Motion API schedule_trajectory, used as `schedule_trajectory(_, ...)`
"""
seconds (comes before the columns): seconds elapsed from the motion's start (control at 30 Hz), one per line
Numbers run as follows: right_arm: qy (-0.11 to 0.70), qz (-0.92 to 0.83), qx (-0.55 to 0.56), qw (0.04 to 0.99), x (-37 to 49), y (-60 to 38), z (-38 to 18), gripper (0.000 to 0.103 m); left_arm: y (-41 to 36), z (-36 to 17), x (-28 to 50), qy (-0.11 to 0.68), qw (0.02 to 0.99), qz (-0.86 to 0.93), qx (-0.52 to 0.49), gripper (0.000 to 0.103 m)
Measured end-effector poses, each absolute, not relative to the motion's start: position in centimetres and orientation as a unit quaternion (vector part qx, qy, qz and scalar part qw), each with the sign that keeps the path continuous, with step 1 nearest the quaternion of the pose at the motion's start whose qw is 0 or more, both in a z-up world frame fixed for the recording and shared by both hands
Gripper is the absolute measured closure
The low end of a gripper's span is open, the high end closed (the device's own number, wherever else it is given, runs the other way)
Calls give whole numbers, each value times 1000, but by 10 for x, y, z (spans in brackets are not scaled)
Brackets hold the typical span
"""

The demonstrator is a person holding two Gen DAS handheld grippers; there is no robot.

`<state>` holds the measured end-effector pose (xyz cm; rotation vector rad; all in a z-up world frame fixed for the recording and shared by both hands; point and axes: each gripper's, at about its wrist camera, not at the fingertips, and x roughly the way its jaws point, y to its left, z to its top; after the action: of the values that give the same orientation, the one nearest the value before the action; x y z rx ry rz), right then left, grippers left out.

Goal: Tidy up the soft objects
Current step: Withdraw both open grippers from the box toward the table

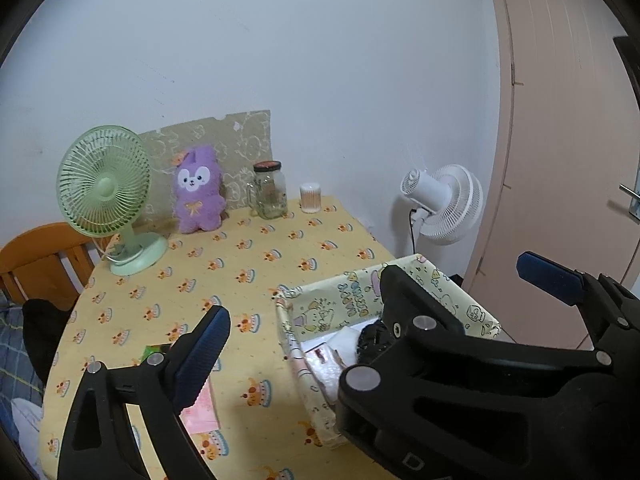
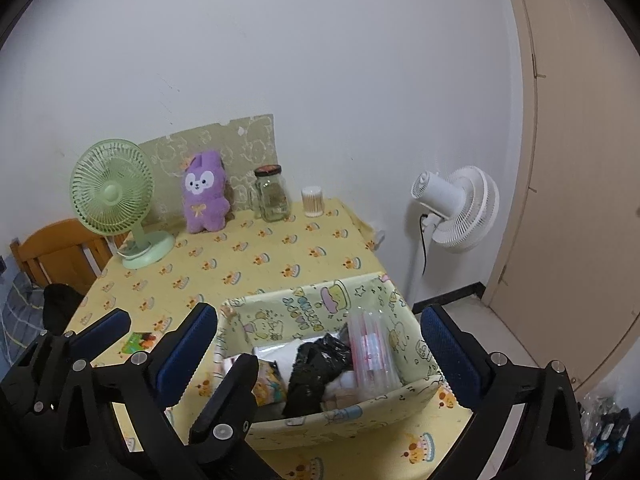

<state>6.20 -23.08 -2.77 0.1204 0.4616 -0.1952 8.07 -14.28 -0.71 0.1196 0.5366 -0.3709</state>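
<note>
Fabric storage basket, one only, is sitting at the right edge of the table in the left wrist view, its soft walls pale yellow and printed with cartoon figures. Inside it a black bundle and white packets are showing. The left gripper is standing wide apart, its blue pads holding nothing; one finger is hanging over the tablecloth to the left of the basket, the other past the table's right edge. A pink packet is lying on the cloth under the left finger, and a green one is peeking out beside it. Along the far edge one green desk fan, one purple plush rabbit, one glass jar and one tub of cotton swabs are standing. One white floor fan is standing beyond the table.

From the right wrist view, the same basket is lying directly between the fingers of the right gripper, also spread fully and gripping nothing. A black crumpled bag, a clear packet with pink print and a yellow patterned packet are filling it. The left gripper is showing at lower left, open too, above the green packet. One plush rabbit, one green fan, one jar and one swab tub are lining the far edge.
</note>
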Motion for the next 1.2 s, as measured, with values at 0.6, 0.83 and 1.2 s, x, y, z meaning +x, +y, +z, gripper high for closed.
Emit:
schedule_trajectory(0.6, 208, -82, 62, 973, 59, -187, -20, 0, -97, 0, 80, 243, 956, -154, 51, 3)
schedule_trajectory(0.83, 210, -75, 55, 973, 69, -169, -27, 0, -77, -9, 86, 251, 956, -145, 39, 3)
schedule_trajectory(1.2, 222, -47, 55, 972, 87, -137, -48, 0, -46, -30, 94, 261, 958, -118, 31, 4)
